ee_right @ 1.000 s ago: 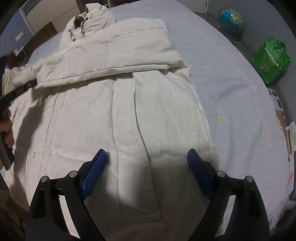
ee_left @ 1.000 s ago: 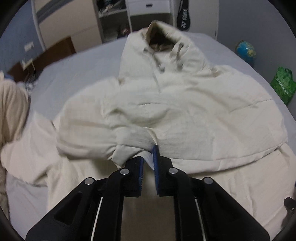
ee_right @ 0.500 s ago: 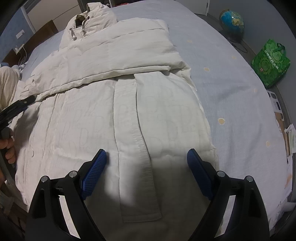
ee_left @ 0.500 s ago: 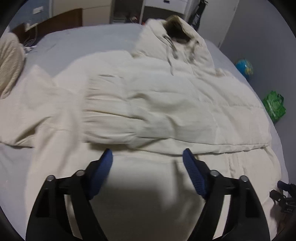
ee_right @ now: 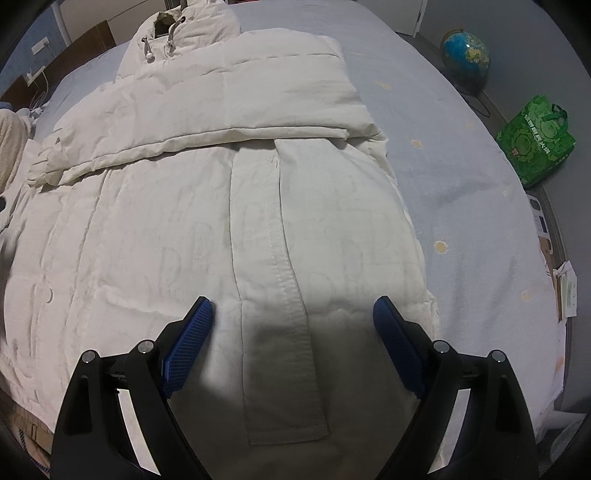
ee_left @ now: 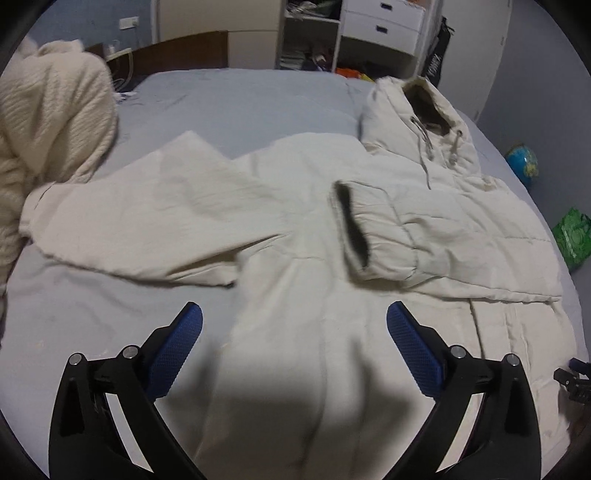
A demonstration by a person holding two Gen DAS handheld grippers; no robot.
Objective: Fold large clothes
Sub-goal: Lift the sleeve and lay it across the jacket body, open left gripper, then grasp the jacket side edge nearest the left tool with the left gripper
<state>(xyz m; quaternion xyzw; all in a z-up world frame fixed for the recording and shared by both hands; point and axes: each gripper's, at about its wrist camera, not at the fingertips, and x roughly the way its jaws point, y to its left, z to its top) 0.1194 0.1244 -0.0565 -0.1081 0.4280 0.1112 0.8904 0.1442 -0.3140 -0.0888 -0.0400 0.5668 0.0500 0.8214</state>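
A cream hooded padded jacket [ee_left: 317,280] lies front up on the grey-blue bed [ee_left: 236,99], hood [ee_left: 421,110] at the far end. One sleeve is folded across the chest, its dark cuff opening [ee_left: 352,229] facing left. The other sleeve [ee_left: 147,218] lies spread out to the left. My left gripper [ee_left: 294,314] hovers over the jacket's left side, its jaws opening wide with nothing held between them. My right gripper [ee_right: 293,304] stands open above the lower front of the jacket [ee_right: 155,229], straddling the button placket [ee_right: 280,280] without gripping it.
A cream knitted textile [ee_left: 48,129] is heaped at the bed's left edge. Shelves and white drawers [ee_left: 373,29] stand beyond the bed. On the floor to the right are a globe [ee_right: 466,55], a green bag [ee_right: 535,140] and some papers [ee_right: 565,291].
My left gripper has let go of the sleeve cuff, opened wide and drawn away to the left. The sleeve now rests across the chest. The right gripper has stayed put.
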